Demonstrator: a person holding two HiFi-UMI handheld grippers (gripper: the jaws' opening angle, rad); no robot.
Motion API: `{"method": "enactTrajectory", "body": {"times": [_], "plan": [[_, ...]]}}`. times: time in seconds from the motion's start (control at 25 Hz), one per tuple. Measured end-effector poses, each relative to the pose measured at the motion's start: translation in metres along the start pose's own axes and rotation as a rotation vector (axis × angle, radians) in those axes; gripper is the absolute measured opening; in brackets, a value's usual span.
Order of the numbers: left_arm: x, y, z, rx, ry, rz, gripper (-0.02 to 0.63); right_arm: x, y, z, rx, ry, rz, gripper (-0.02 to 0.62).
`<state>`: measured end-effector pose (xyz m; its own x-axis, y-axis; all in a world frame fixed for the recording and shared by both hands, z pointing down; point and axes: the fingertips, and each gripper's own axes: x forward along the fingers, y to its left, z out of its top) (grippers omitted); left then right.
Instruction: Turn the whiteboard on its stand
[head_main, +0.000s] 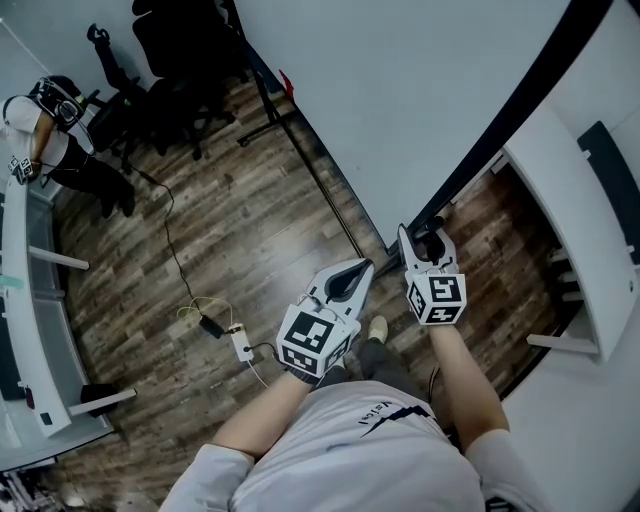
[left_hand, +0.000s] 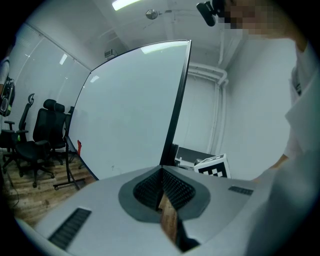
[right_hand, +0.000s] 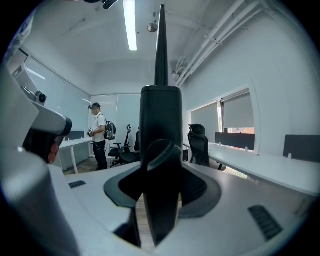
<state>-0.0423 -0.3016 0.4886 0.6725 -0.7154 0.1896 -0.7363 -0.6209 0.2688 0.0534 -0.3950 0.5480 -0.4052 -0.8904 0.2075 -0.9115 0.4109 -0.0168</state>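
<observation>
Whiteboard edge (right_hand: 160, 107) upright between right gripper (head_main: 424, 243) jaws, clamped.

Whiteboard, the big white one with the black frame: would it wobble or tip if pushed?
The big white whiteboard looks flat and rigid, so probably no flopping. It stands tall on a thin black metal stand, so a hard shove might tip it.

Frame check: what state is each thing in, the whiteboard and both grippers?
whiteboard, standing upright, surface looks blank.
left gripper, shut, empty, off the board.
right gripper, jaws astride the board's black frame edge; pad contact cannot be told.
</observation>
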Motion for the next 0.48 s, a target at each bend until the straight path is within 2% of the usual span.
{"method": "enactTrajectory", "body": {"times": [0.48], "plan": [[-0.037,-0.004,-0.018,-0.021,0.009,-0.015,0.012,-0.036,0.004,-0.007,0.006,-0.004,-0.006,0.186]]}}
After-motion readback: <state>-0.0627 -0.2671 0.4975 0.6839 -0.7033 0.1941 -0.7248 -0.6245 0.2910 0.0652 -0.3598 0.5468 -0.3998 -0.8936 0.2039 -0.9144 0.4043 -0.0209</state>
